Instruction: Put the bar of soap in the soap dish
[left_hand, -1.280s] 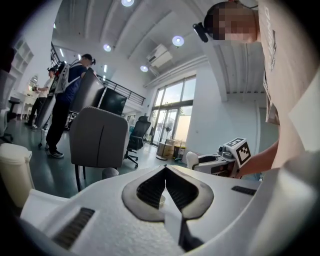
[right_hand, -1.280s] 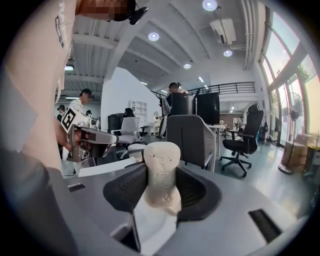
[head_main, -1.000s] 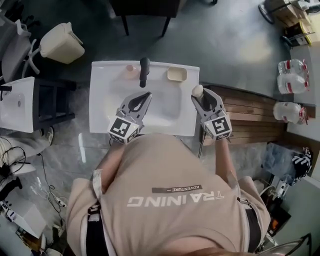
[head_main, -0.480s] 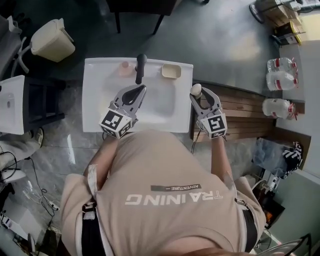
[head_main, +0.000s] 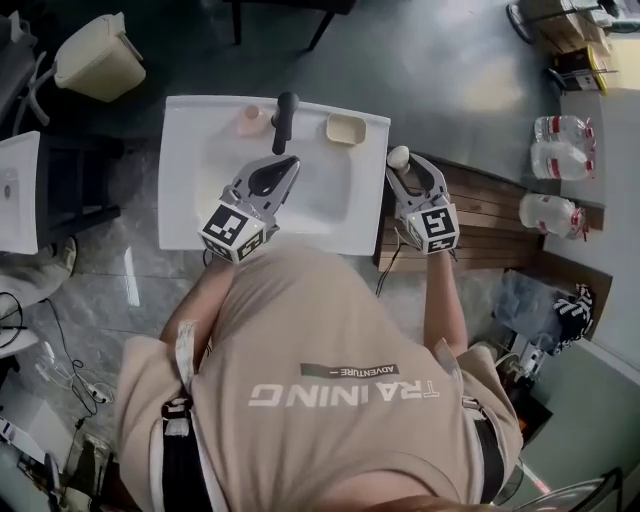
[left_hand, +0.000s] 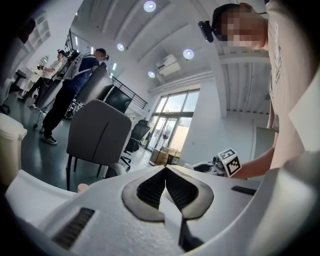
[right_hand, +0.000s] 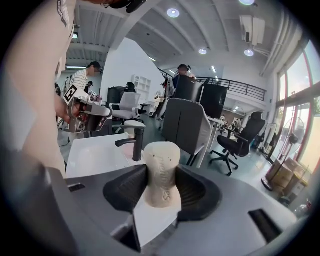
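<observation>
the right gripper (right_hand: 161, 189) is squeezed tight on the bar of soap (right_hand: 161, 157). the soap stands up tall between its jaws and pokes out past the tips. it hangs by the right edge of the sink (head_main: 200, 150). the soap dish (head_main: 346, 127) sits on the far rim, a bit left and farther off. this gripper is the nearer one. the left gripper (head_main: 288, 162) is pinched together on nothing, near the tap (head_main: 285, 120).

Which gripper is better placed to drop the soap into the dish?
Right. The right gripper is shut on the bar of soap, fairly near the soap dish; the left gripper is shut and empty.
</observation>
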